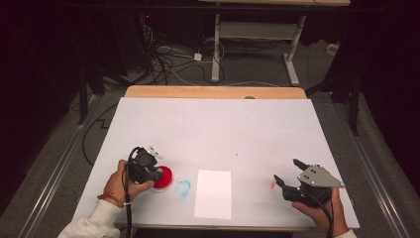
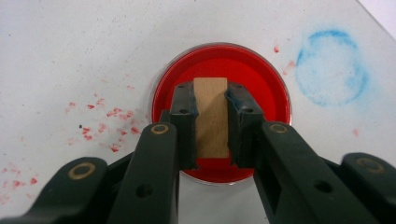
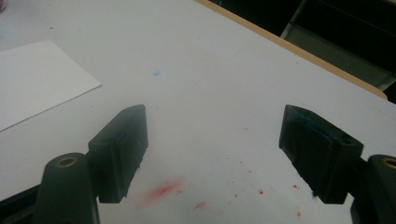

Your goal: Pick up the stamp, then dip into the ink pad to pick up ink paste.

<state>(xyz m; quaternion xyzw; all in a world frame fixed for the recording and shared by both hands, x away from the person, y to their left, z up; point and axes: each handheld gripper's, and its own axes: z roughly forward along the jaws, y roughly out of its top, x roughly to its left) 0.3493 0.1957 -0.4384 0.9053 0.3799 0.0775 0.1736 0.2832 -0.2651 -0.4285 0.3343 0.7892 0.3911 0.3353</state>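
A round red dish (image 2: pixel 261 74) of red ink or paint sits on the white table near its front left. A small pale wooden block (image 2: pixel 211 116) stands in the dish, and my left gripper (image 2: pixel 210 95) is shut on it, one pad pressed on each side. From the high view the left gripper (image 1: pixel 148 166) points down over the red dish (image 1: pixel 166 177). At the front right, my right gripper (image 1: pixel 286 169) is held low over the table with its jaws wide apart. In its own view the right gripper (image 3: pixel 212 126) has nothing between its jaws.
A white sheet of paper (image 1: pixel 213 193) lies at the front middle. A blue ring stain (image 1: pixel 183 188) marks the table between dish and paper, and a red smudge (image 1: pixel 273 184) lies by the right gripper. Red specks surround the dish. The wooden far edge (image 1: pixel 213 91) borders the table.
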